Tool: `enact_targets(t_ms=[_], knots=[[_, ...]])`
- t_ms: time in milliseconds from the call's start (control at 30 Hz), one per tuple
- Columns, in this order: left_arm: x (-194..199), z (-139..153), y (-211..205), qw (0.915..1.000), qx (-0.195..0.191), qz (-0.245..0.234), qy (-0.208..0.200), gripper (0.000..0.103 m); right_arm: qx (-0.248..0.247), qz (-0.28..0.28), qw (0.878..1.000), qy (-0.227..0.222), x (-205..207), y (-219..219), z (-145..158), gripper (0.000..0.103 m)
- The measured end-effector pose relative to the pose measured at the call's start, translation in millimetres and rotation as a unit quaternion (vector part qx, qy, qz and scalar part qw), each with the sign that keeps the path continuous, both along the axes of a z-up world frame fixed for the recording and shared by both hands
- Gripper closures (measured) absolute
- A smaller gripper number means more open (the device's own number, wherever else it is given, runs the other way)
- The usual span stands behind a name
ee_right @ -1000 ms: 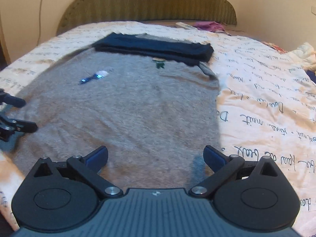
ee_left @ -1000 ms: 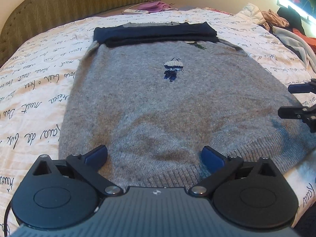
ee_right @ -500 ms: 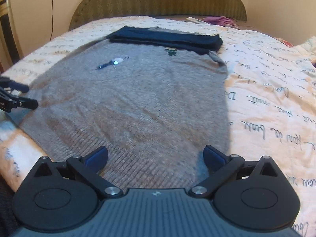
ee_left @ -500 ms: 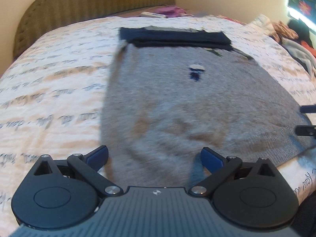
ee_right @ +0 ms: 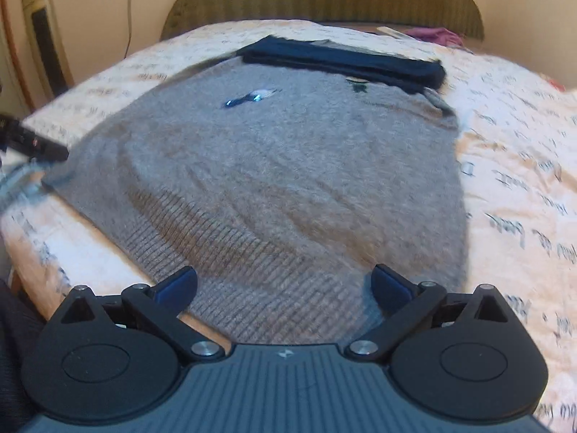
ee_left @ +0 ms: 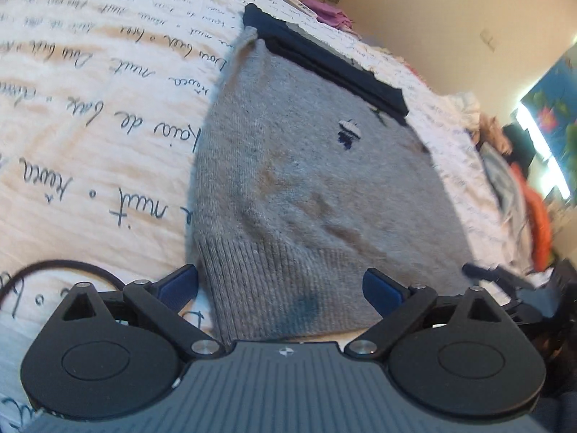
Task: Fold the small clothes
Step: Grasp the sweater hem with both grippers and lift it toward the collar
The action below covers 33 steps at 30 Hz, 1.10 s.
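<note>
Bedspread (ee_left: 90, 115): lying under everything, giving a broad soft surface for the folding.
Left tool (ee_left: 281, 288): hovering spread over the hem's left corner, likely lining up a pinch there; its jaws have just been closing a little, ribbed hem between them, not gripped. Compared with a second ago, it is sitting further left and rolled.
Grey sweater (ee_right: 288, 166): lying flat, hem nearest, navy folded garment (ee_right: 342, 59) across its top.
Right tool (ee_right: 285, 288): spread over the hem's right part, gripping nothing, barely shifted.
</note>
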<state>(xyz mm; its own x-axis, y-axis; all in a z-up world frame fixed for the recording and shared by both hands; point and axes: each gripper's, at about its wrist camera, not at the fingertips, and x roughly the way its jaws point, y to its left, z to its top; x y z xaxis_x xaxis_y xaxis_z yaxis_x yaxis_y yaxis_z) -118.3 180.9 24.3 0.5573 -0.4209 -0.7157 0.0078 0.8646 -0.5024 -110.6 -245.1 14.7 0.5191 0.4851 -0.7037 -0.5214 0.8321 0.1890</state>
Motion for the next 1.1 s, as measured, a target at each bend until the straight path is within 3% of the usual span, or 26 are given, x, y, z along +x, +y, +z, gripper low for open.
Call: enact_targets(t_ms=[133,200,233,367,533,633,700,800,867,933,1033,1067,1100], knots=[[6,-8,15,0.9973,-0.068,0.021,0.018,0.02,0.093,-0.07,0.992,0.056,10,-51,7,0.0],[13,-13,21,0.9951,-0.089,0.03,0.031,0.041,0.15,-0.111,0.977,0.108,20,-81,2,0.0],[16,-14,22,0.9947,-0.091,0.032,0.035,0.043,0.173,-0.124,0.968,0.132,24,-92,-3,0.0],[21,-11,18,0.9968,-0.07,0.017,0.036,0.047,0.256,-0.151,0.936,0.188,31,-124,-22,0.0],[18,-6,-2,0.9988,-0.024,-0.034,0.027,0.049,0.303,-0.156,0.915,0.216,37,-136,-30,0.0],[17,-8,-11,0.9985,0.003,-0.049,0.024,0.068,0.328,-0.16,0.902,0.231,39,-146,-29,0.0],[20,-11,-7,0.9985,0.007,-0.042,0.034,0.092,0.342,-0.16,0.893,0.246,40,-151,-33,0.0],[22,-13,3,0.9982,-0.003,-0.039,0.045,0.092,0.361,-0.142,0.881,0.271,38,-148,-39,0.0],[23,-11,3,0.9979,-0.002,-0.042,0.049,0.091,0.356,-0.117,0.884,0.28,36,-137,-38,0.0],[25,-11,2,0.9977,-0.003,-0.044,0.052,0.08,0.348,-0.098,0.888,0.285,36,-123,-37,0.0],[27,-14,4,0.9974,-0.025,-0.038,0.056,0.075,0.339,-0.087,0.892,0.285,39,-110,-37,0.001],[26,-14,4,0.9973,-0.03,-0.037,0.055,0.073,0.338,-0.088,0.892,0.286,39,-110,-37,0.004],[26,-15,4,0.9974,-0.032,-0.036,0.054,0.072,0.333,-0.092,0.893,0.289,41,-111,-38,0.019]])
